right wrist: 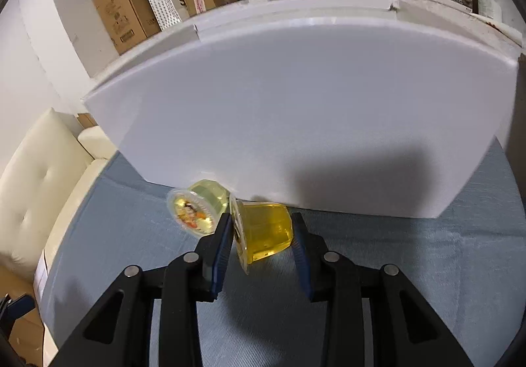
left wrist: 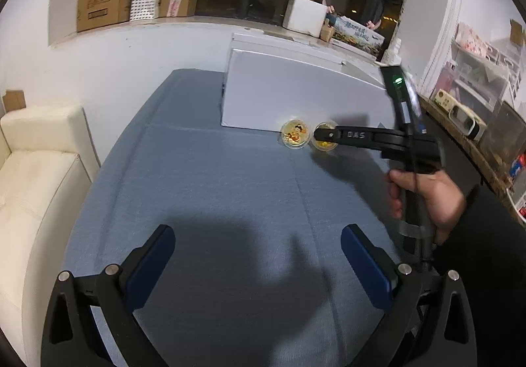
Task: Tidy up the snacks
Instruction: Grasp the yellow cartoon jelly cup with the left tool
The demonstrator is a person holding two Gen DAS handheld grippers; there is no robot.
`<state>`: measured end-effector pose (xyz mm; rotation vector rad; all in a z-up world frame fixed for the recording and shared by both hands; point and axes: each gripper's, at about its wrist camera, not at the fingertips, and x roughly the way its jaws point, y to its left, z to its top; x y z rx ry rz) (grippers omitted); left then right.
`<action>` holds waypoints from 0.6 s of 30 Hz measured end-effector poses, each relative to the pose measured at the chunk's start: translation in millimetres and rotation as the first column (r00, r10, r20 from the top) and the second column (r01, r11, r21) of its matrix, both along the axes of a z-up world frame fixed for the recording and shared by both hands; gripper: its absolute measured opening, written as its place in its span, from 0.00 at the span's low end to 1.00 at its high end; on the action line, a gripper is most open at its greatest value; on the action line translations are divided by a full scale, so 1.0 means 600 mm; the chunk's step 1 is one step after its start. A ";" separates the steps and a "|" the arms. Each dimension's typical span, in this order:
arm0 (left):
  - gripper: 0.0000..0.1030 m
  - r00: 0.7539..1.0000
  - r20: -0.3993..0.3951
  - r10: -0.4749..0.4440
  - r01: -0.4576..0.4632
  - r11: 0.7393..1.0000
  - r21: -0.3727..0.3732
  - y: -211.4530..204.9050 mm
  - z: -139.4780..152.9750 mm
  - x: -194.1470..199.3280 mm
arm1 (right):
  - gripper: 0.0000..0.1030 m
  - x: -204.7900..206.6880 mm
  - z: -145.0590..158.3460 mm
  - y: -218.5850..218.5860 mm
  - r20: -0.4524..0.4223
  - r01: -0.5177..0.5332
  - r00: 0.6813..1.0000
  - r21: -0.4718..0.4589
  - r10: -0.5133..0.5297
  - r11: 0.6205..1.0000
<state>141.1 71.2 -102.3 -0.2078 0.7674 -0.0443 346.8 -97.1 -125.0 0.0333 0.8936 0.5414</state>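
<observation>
While the left tongs (left wrist: 258, 263) hang spread, the right tongs (right wrist: 261, 230) pinch a tipped jelly cup (right wrist: 263, 234) sideways.

The desk (left wrist: 213, 189) wears a matt blue-grey cloth with a fine ribbed weave. At its far edge the white box (right wrist: 312, 110) looks like smooth matt foam board. Both jelly cups (right wrist: 263, 232) (right wrist: 200, 209) are glossy clear plastic (printed foil-like lids). The fingers (right wrist: 222, 245) have matt blue rubbery pads on black plastic with shiny metal rivets.
</observation>
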 end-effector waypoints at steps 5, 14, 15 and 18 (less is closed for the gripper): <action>1.00 1.000 -0.014 -0.019 0.020 0.996 0.084 -0.024 -0.002 0.063 | 0.37 -0.048 0.037 -0.035 0.031 0.006 0.999 0.052 -0.007 0.999; 1.00 0.998 -0.029 -0.061 0.064 0.992 0.112 -0.079 -0.020 0.200 | 0.37 -0.131 0.084 -0.126 0.069 0.051 0.996 0.157 -0.063 0.986; 1.00 0.998 -0.031 -0.055 0.058 0.993 0.105 -0.084 -0.022 0.217 | 0.37 -0.140 0.085 -0.137 0.074 0.056 0.995 0.158 -0.068 0.986; 1.00 0.998 -0.059 -0.033 0.040 0.990 0.137 -0.101 -0.029 0.264 | 0.37 -0.154 0.087 -0.156 0.076 0.076 0.993 0.153 -0.089 0.985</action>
